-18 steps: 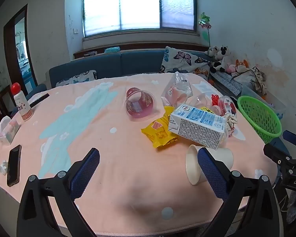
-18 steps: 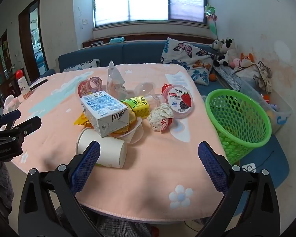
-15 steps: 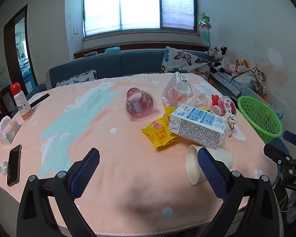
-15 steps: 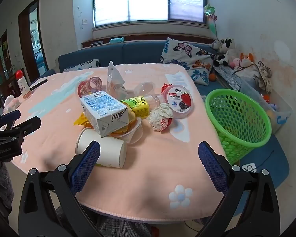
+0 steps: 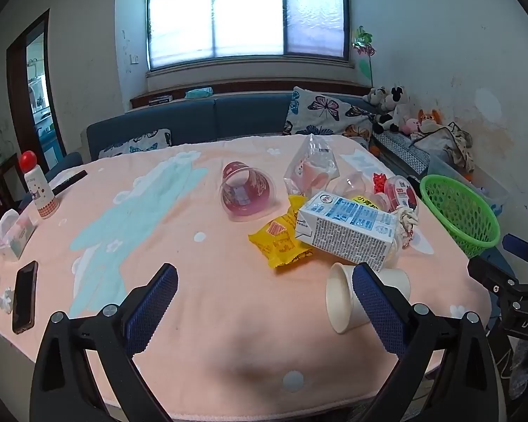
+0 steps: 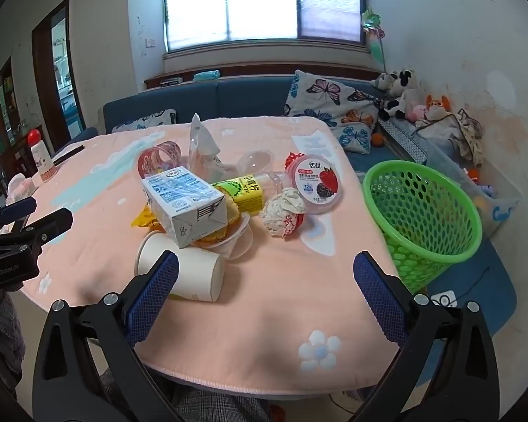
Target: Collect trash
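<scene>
Pink-clothed tabletop [image 5: 193, 316]: trash pile [image 6: 207, 204] centre, green basket [image 6: 426, 218] right. Both grippers, left gripper [image 5: 264, 302] and right gripper [image 6: 265, 292], hover with jaws apart, empty.

We saw a black slab phone [image 5: 24, 295] and a white red-capped bottle [image 5: 38, 184] lying well apart.

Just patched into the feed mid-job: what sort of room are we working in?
Most likely a home living room: a blue sofa with butterfly cushions under a window, stuffed toys in the corner, and a cloth-covered table strewn with snack trash.
</scene>
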`<state>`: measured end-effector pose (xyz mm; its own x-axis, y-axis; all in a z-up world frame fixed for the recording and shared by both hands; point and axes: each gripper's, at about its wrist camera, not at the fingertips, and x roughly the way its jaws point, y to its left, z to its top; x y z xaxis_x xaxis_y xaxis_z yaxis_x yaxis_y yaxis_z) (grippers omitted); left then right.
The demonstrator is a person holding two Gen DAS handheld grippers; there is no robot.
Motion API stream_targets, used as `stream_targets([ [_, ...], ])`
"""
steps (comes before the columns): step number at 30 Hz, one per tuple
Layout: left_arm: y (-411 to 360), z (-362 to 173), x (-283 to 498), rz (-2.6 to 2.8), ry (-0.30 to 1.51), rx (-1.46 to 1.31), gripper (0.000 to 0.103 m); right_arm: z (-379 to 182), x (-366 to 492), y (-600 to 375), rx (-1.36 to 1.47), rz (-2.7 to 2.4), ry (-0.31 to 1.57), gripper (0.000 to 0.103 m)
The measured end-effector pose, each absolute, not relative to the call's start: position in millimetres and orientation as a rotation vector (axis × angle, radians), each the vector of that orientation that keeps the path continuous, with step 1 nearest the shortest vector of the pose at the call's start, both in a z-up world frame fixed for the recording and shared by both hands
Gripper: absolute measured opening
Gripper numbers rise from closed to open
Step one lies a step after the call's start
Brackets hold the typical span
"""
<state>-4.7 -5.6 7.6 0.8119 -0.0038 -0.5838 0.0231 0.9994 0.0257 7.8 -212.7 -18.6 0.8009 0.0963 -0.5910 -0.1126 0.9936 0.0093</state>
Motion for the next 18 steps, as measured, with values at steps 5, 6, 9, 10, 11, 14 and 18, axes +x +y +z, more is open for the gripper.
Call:
stream_targets([
  [5,-5.0,10.2,-5.0,-0.018,0.618,0.027,0.096,-17.1,5.1,-213.9,-0.026,0.111,0.625,0.099],
  [6,-5.1,10.0,-4.6,-0.018,0.619,0.028,0.096,-16.9,5.1,-213.7,-0.026,0.109,0.624,0.099],
  [9,-5.0,9.5,-4.9,-0.018,0.618,0.026,0.096,-16.7,4.9,-213.1,-0.027,0.11,0.624,0.099],
  [10,-5.3,9.9,-4.5,-0.019,0.618,0.025,0.096,-16.6,4.9,-213.2,-0.027,0.11,0.624,0.099],
  [11,-5.5,10.2,-4.4,-0.019,0.618,0.026,0.096,-16.2,4.8,-212.9,-0.026,0.111,0.623,0.099],
  [14,-5.9,10.6,-3.9,-0.018,0.617,0.028,0.096,-16.7,5.7,-213.5,-0.027,0.11,0.623,0.099],
  [18,-7.5,11.3,-2.4,-0.019,0.617,0.029,0.096,-16.6,5.5,-214.0,-0.027,0.11,0.623,0.099],
])
